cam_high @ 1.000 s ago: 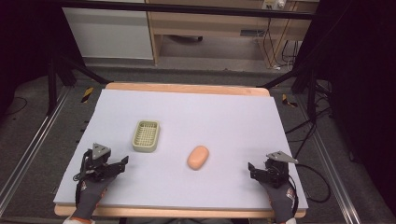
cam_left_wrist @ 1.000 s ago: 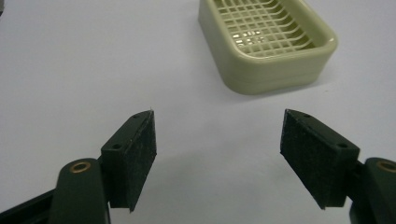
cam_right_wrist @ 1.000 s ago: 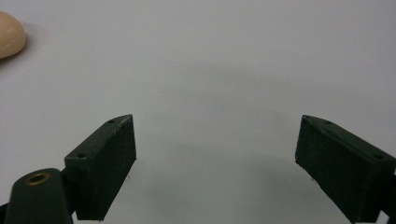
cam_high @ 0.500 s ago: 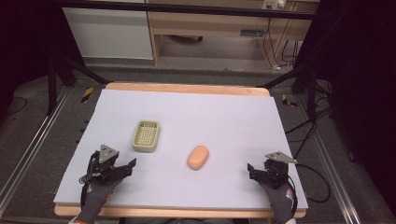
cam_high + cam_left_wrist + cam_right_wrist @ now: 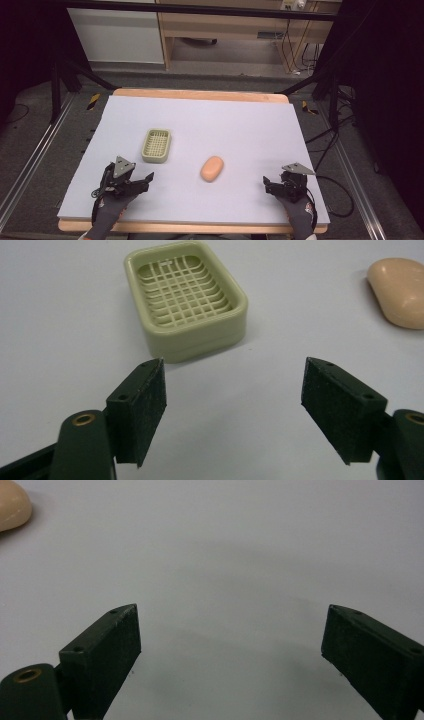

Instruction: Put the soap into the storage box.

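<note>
Soap dish (image 5: 156,145) w/ nothing inside, soap bar (image 5: 212,168) apart on mat.

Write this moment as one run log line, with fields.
left gripper: open, empty | right gripper: open, empty | soap: on mat, beside soap dish | dish: empty

The mat (image 5: 240,130) is pale lilac-grey and plain, on a table (image 5: 200,94) with a light wood edge. The dish (image 5: 156,146), left of centre, is pale olive-green with a grid of open slats in its floor. The soap (image 5: 212,168) is peach-orange and unmarked. Both grippers, left (image 5: 145,179) and right (image 5: 267,184), are black, each topped by a grey plate. The gloves (image 5: 107,215) are dark grey.
</note>
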### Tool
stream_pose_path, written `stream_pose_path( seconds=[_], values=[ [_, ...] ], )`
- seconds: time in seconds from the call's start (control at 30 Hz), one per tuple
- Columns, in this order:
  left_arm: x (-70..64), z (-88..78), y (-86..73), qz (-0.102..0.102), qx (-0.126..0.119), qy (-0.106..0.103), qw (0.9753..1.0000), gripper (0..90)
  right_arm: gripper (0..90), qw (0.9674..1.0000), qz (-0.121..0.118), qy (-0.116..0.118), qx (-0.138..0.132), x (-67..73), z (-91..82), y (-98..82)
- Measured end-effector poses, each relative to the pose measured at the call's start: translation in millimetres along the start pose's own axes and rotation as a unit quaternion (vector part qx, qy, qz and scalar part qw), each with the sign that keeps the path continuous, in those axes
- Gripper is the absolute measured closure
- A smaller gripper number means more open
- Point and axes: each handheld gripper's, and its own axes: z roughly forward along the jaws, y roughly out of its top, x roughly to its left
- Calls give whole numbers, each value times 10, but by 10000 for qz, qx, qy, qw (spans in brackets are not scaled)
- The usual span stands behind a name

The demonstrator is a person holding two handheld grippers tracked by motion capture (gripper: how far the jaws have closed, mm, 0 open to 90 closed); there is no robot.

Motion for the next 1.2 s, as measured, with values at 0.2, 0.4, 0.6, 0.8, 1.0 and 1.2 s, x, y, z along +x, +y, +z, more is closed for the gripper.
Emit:
stream_pose_path(
  seconds=[0.2,0.4,0.6,0.8,1.0,1.2],
  values=[
    [-136,26,43,179,-41,-116,9998,251,93,10000,-23,56,-34,8,-5,5],
    [-247,43,72,329,-46,-231,9992,248,93,10000,-69,56,-5,32,1,8],
    [-326,72,90,401,-10,-302,9987,242,91,10000,-57,25,-19,22,3,5],
    [-416,112,157,533,43,-401,9978,230,91,10000,-41,28,-12,26,4,5],
    [-503,147,218,646,76,-485,9967,227,91,10000,-41,22,-11,27,4,5],
    [-563,136,347,681,21,-584,9960,228,91,10000,-31,5,-5,34,1,8]
  ],
)
